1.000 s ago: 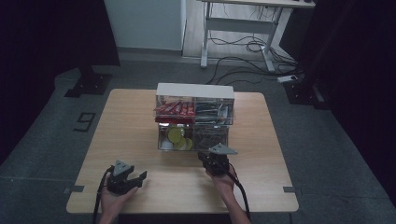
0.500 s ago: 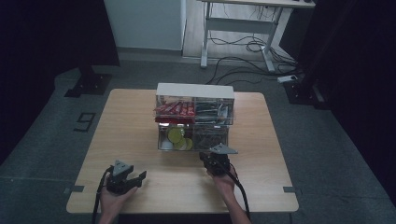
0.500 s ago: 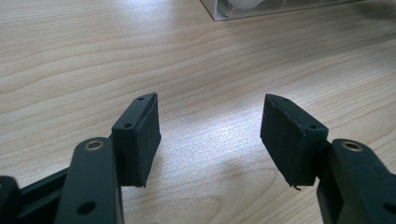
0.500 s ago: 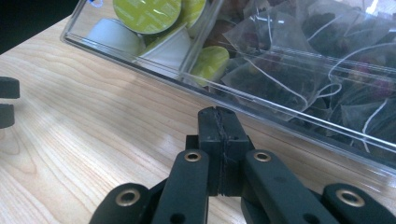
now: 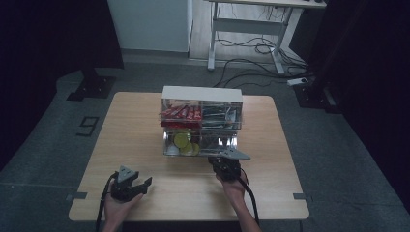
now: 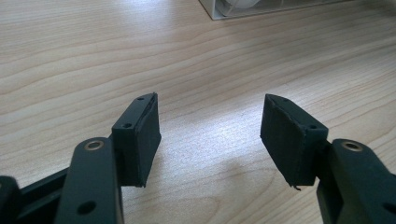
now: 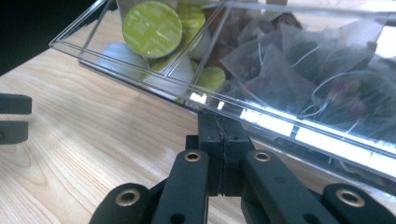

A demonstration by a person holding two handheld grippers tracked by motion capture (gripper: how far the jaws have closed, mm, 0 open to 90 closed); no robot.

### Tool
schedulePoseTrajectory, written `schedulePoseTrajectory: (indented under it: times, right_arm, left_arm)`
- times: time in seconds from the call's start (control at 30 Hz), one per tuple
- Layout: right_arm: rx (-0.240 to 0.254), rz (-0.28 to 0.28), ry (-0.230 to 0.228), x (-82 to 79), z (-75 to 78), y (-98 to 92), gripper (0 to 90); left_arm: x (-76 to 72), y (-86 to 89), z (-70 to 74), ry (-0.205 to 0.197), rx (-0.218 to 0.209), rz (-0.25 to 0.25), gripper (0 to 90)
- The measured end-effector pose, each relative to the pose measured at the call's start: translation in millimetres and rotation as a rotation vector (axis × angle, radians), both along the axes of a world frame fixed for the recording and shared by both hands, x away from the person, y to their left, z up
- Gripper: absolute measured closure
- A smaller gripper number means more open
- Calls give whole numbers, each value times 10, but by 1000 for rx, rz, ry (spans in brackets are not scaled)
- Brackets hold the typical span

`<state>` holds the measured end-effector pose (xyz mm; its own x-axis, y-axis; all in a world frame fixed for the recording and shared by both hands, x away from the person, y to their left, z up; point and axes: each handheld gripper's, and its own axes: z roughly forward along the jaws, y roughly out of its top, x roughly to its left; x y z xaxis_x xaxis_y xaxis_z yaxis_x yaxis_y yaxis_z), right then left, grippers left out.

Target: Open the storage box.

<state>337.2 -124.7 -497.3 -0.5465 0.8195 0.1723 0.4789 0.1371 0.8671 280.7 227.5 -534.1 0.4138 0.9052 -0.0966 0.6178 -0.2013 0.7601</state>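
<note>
Scene: a clear two-tier organiser [image 5: 201, 121] stands mid-tabletop [image 5: 130, 125], its lower drawer [image 7: 261, 116] pulled out toward the person.
Right gripper: right gripper [image 5: 226, 166] sits at the drawer's front edge, fingers [image 7: 219, 140] pressed together, black pads flat against each other and tucked just under the clear front lip.
Grip or no grip: whether those fingers pinch a handle or merely touch the lip, I cannot tell; nothing shows between the pads.
Left gripper: left gripper [image 5: 126, 182] rests low near the front-left of the tabletop, well apart from the organiser, fingers [image 6: 137, 135] spread with bare wood between them.
Drawer contents: green-lidded capsules [image 7: 152, 29] in the left compartment, pyramid tea bags [image 7: 299, 70] in the right one.
Upper tier: red packets [image 5: 181, 113] at left, darker sachets at right.
What has changed: almost nothing! Against the frames from a second ago, both hands sit where they were, the drawer stands out just as far, and neither pair of fingers has shifted.
What that means: this reads as a hold, not a pull; the drawer work is paused at the lip.
Next move, my guess: a slide of the drawer, in or out, by the right hand, with the left free to reach in.
</note>
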Motion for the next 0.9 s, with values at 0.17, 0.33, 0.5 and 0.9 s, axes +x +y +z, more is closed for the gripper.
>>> schedulePoseTrajectory:
  times: [0.17,0.33,0.5,0.9]
  right_arm:
    - [3,-10,-19,-1,64,-33,888]
    - [-2,-11,-24,41,78,-62,887]
    - [11,-14,-31,53,125,-103,885]
    - [34,-21,-62,145,259,-160,884]
  left_arm:
    - [-11,-24,18,-9,-6,0,383]
    - [-1,-67,-11,-7,0,3,381]
    - [-7,-84,-12,-7,2,-1,381]
    - [-14,-235,-43,-7,25,-24,381]
